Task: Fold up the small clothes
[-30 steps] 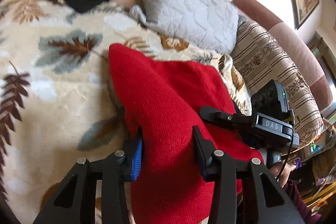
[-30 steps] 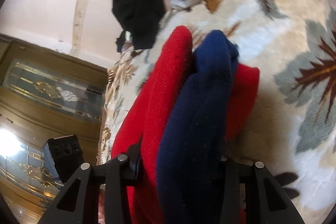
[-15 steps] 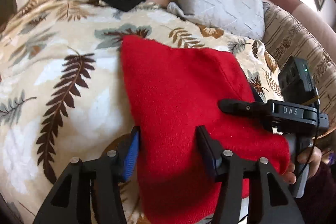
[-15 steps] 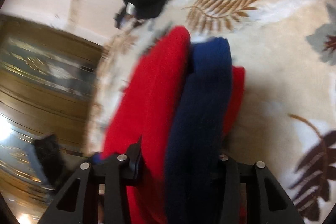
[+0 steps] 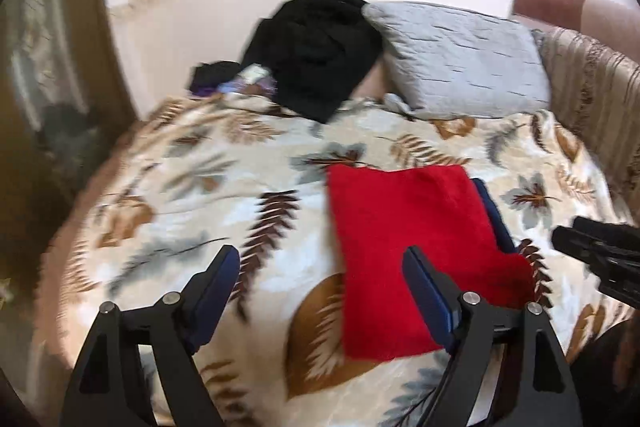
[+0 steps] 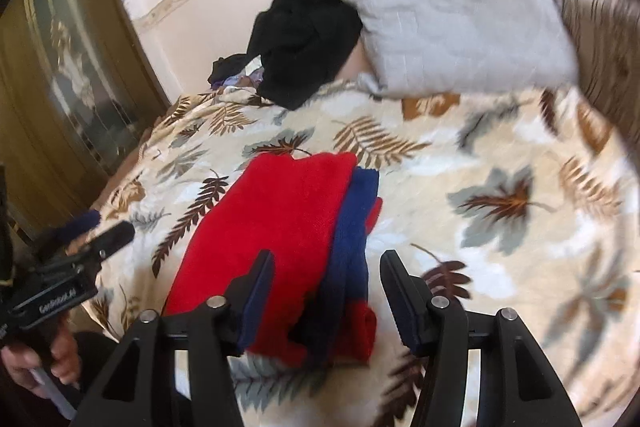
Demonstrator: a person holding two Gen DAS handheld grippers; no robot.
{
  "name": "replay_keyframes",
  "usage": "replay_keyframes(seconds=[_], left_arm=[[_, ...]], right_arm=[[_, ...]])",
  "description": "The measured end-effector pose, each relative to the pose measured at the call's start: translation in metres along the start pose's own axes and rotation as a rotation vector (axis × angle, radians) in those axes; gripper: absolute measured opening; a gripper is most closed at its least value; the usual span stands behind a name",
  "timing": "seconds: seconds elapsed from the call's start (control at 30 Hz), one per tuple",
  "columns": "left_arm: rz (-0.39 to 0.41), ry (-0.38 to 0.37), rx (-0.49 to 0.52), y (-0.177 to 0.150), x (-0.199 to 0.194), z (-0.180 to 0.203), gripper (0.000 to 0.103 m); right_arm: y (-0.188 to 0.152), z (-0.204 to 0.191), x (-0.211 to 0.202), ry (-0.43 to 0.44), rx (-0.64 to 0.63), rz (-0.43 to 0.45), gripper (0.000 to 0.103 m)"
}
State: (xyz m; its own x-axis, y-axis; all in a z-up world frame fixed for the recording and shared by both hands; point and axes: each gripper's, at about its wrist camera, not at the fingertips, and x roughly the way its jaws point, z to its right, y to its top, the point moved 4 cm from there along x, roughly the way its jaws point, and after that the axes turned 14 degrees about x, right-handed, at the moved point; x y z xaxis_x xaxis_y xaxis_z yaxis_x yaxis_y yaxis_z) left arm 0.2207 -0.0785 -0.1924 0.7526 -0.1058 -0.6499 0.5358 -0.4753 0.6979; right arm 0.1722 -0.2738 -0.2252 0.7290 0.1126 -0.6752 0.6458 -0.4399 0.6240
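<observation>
— Since it was plainly knitted wool, how did you reckon the red garment (image 5: 412,251) would handle?

— Soft and light, I judged, with no stiffness at all. It lay folded flat on the leaf-patterned blanket (image 5: 224,195) of the bed, with a navy layer (image 6: 352,251) peeking out along its right edge. A knit like that sags wherever it isn't supported, and the layers would likely slide apart if lifted by one corner only. It wouldn't slip from rubber pads, nor break.

— Where would you have taken hold?

— At the near edge, I thought, one hand at each corner, pinching through all layers together so the fold stayed intact.

— And the jaws?

— Both were released. The left gripper (image 5: 320,291) stood spread wide above the blanket, its right pad over the red knit's near part but nothing pressed between. The right gripper (image 6: 328,291) stood parted over the navy strip, clear of the cloth. Both pairs of jaws had just been opening.

— What differed from a second before?

— Then, each gripper pinched the garment's near edge, the knit bunched up between the pads. Now the cloth lay released and spread flat, and both views took in far more of the bed: the grey pillow (image 5: 460,55), the black clothes (image 5: 316,47) by the wall. The grippers had drawn back and up.
</observation>
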Motion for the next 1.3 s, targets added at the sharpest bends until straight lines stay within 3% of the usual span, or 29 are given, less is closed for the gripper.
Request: replay_keyframes(seconds=[0.2,0.37,0.5,0.8,1.3], left_arm=[[0.03,0.104,0.013,-0.016,-0.059,-0.004,0.088],[0.055,0.095,-0.024,-0.033,-0.102,-0.001,0.093],[0.067,0.115,-0.02,-0.049,-0.13,0.005,0.093],[0.06,0.134,0.018,-0.071,-0.161,0.014,0.093],[0.089,0.116,0.006,-0.066,-0.174,0.016,0.093]], right_arm=[[-0.023,-0.016,-0.055,-0.029,0.0,0.038,0.06],[-0.048,-0.026,-0.096,-0.044,0.044,0.095,0.069],[-0.082,-0.034,-0.111,-0.058,0.041,0.095,0.07],[-0.1,-0.052,-0.13,-0.062,0.004,0.11,0.07],[-0.099,-0.045,-0.138,-0.098,0.035,0.114,0.07]])
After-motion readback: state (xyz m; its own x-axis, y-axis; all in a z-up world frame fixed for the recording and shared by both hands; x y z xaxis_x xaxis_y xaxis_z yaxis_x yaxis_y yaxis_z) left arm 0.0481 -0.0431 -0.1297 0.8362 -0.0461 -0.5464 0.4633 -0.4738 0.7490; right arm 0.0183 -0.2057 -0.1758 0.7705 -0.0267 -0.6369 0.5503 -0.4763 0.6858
